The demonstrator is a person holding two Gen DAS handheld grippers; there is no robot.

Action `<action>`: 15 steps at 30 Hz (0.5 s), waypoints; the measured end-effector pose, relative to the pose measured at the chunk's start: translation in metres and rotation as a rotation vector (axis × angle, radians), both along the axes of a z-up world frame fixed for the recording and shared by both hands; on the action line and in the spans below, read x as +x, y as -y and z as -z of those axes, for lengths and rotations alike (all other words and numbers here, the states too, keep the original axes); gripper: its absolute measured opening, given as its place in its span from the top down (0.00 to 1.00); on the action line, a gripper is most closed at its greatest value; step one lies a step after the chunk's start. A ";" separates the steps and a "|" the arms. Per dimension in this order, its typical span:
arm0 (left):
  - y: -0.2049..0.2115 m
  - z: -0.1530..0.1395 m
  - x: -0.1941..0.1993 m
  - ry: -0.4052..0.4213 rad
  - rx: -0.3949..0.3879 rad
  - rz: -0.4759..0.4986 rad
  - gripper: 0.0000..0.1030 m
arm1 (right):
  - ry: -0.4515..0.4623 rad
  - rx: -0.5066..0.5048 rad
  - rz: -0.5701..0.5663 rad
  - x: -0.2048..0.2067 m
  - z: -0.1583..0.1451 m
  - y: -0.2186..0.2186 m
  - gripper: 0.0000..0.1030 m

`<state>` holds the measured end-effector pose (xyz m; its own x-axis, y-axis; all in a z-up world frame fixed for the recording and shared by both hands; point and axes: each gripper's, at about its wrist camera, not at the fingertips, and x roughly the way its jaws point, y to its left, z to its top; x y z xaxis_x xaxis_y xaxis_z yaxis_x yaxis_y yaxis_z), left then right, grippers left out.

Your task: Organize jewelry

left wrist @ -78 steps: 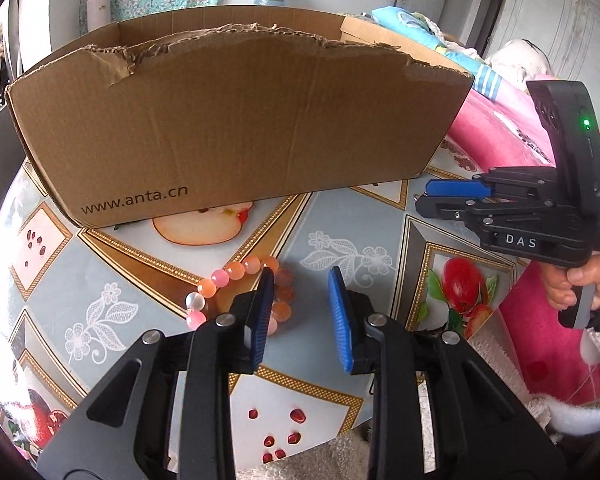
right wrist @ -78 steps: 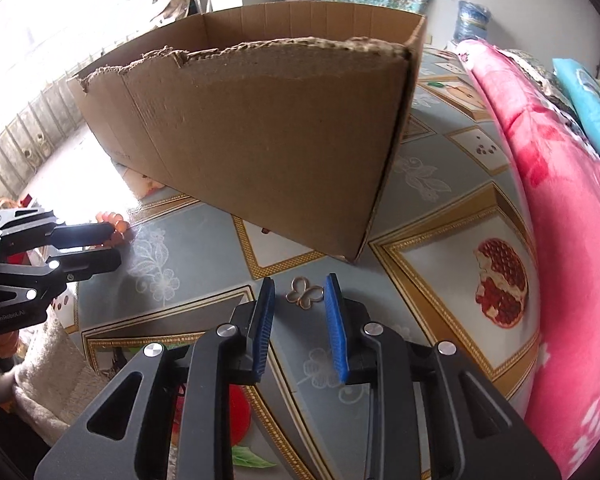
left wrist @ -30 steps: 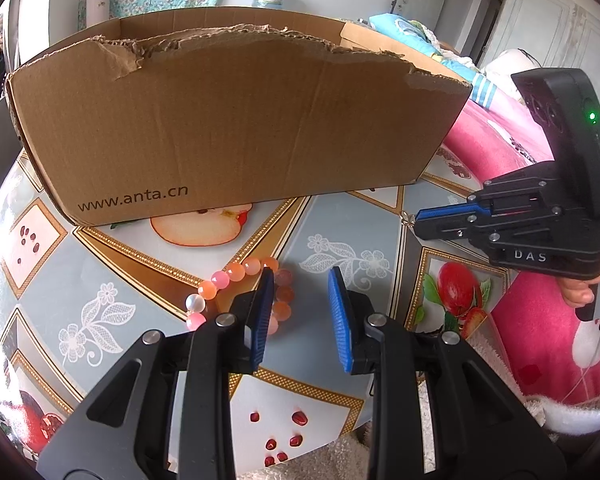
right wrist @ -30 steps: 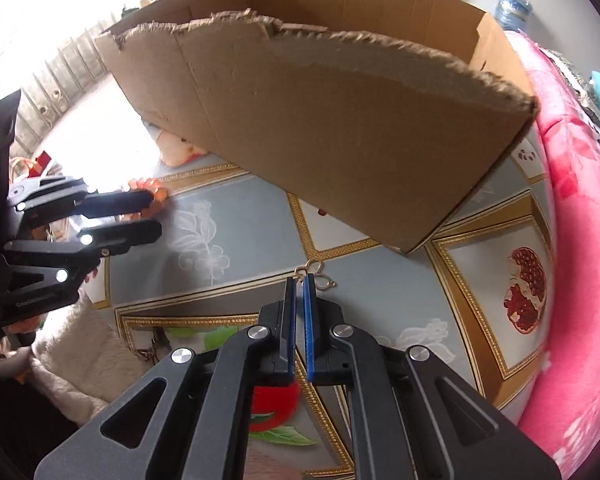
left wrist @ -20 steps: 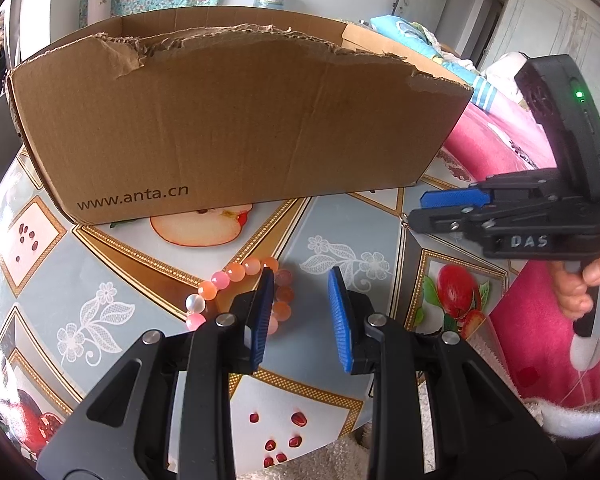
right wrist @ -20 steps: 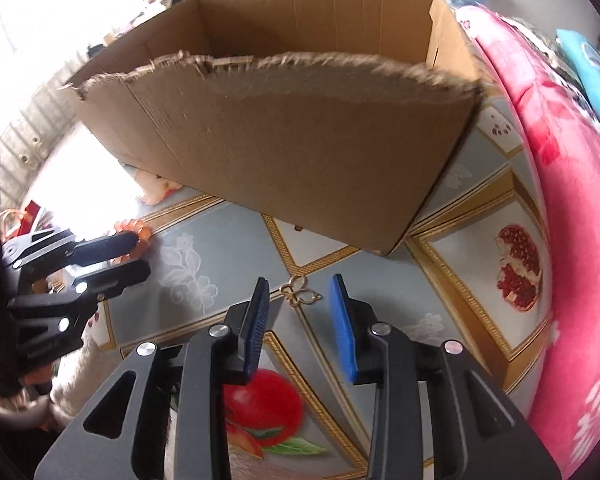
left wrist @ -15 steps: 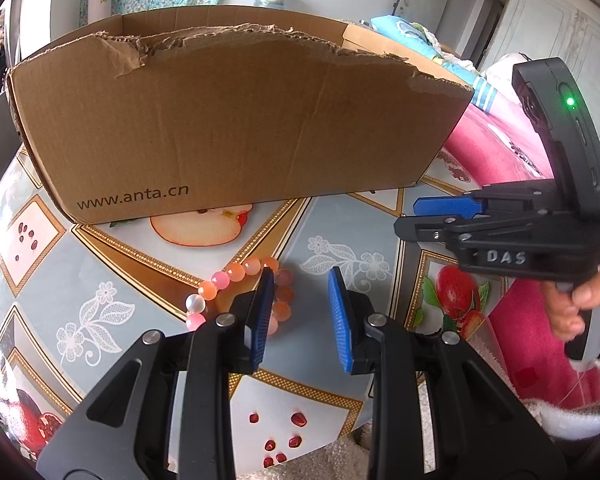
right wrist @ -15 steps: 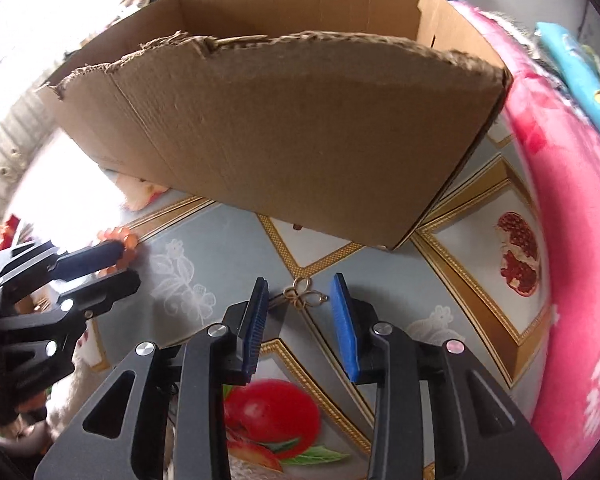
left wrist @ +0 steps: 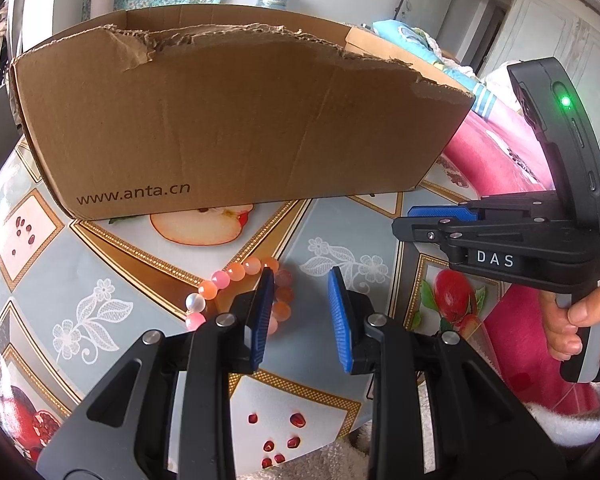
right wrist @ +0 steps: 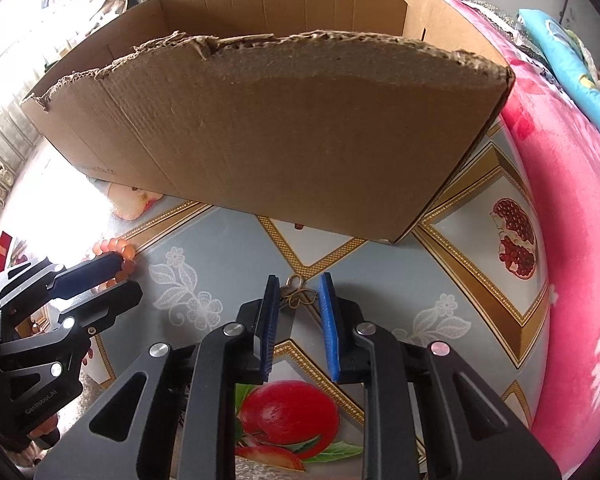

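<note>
1. Right gripper: jaws closing around small gold clasp, pads not yet pressing.
2. Left gripper: standing released over bead bracelet lying before cardboard box.

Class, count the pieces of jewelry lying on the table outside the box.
2: a beaded bracelet by the left tool, and a small gold ornament between the right tool's closing jaws. The cardboard box may hide more.

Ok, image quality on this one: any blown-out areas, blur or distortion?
Right wrist view: daylight blows out the left, washing out the tablecloth beside the cardboard box; the small gold ornament stays sharp. Left wrist view: evenly lit, sharp bead bracelet. Both: fisheye bends the box edges.
</note>
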<state>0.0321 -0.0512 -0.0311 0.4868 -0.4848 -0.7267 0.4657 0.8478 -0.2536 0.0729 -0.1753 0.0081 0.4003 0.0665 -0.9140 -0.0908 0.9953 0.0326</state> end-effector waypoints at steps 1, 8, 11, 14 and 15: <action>-0.001 0.000 0.000 -0.001 -0.002 0.000 0.74 | 0.000 0.002 0.002 0.001 -0.001 -0.002 0.81; -0.002 0.000 0.001 -0.003 -0.005 0.001 0.74 | -0.001 0.035 0.010 0.002 0.002 0.028 0.81; -0.003 0.000 0.001 0.000 -0.001 0.003 0.74 | -0.001 0.041 0.010 0.000 0.004 0.036 0.81; -0.001 0.000 0.000 0.005 0.005 0.005 0.74 | 0.003 0.048 0.010 -0.001 0.003 0.042 0.81; 0.000 0.000 0.000 0.008 0.008 0.006 0.74 | 0.007 0.047 0.009 -0.002 0.001 0.044 0.81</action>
<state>0.0317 -0.0507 -0.0307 0.4900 -0.4814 -0.7267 0.4726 0.8472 -0.2426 0.0713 -0.2196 0.0067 0.4078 0.1056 -0.9069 -0.0818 0.9935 0.0789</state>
